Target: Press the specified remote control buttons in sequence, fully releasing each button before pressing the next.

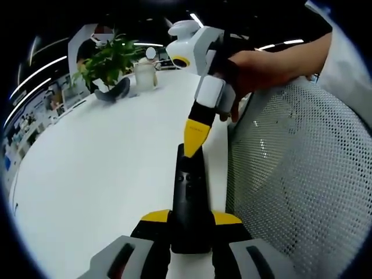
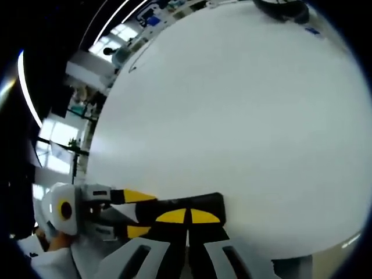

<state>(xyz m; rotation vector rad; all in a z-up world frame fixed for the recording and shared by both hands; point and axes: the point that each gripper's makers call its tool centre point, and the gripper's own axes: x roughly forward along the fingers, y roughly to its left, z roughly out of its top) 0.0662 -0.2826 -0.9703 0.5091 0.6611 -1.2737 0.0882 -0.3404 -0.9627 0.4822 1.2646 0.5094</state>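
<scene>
Left gripper view: a black remote control [image 1: 189,197] is held lengthwise between the left tongs [image 1: 190,224], yellow pads clamped against its near end, the far end pointing out over the white tabletop [image 1: 104,174]. The remote is seen above the tabletop's edge, next to a white mesh chair back [image 1: 296,192]. The right tongs [image 1: 195,136] are brought in from above, yellow tips drawn together to a narrow point and set on or just over the remote's far end; actual contact cannot be told. A hand [image 1: 261,70] is wrapped around the right gripper's body. At the far edge of the tabletop a potted plant [image 1: 107,61], a dark object [image 1: 113,93] and a white cup [image 1: 144,75] are noted.

Right gripper view: the right tongs [image 2: 187,216] are seen shut tip to tip directly over the black remote control [image 2: 197,204], which lies crosswise beneath them at the near edge of the tabletop [image 2: 232,116]. The left tongs [image 2: 131,215] are seen gripping the remote's end from the left side. A dark object [image 2: 285,10] is seen at the far edge.
</scene>
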